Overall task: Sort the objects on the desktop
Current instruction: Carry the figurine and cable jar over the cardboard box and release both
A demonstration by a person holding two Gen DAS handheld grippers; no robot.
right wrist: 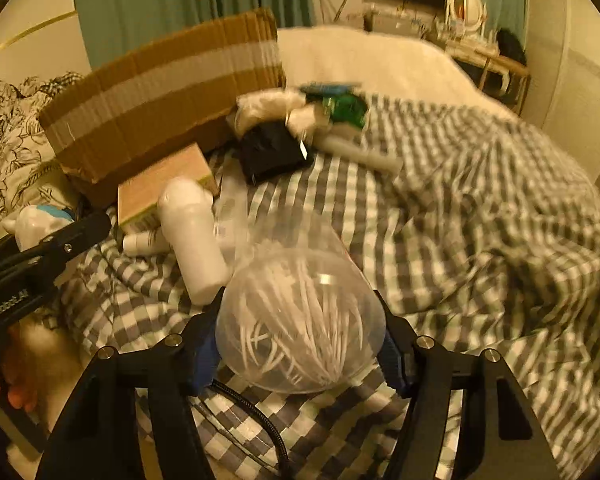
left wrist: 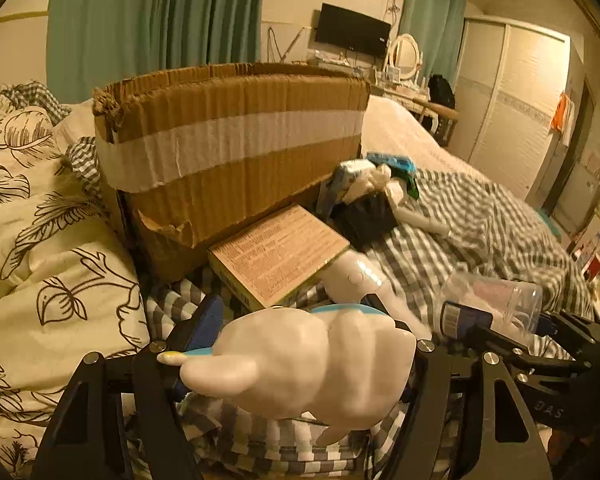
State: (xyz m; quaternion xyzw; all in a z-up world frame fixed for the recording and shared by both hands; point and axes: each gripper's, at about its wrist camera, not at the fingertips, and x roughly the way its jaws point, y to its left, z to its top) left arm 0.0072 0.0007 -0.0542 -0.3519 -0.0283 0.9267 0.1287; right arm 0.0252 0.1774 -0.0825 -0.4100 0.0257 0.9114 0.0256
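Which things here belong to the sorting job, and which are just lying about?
Job: white figurine in left claw; clear tub of white sticks in right claw; cardboard box; white bottle; flat printed box.
Lying about: checked blanket; floral quilt; curtains.

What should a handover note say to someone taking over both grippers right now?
Left gripper: shut on white figurine, lifted off the bed.
Right gripper: shut on clear tub of white sticks.
Cardboard box stands behind the pile; its inside is hidden.
On the checked blanket: flat printed carton, white bottle, black pouch, small packets.
Done: two items picked up. Left: place them, then sort the rest.
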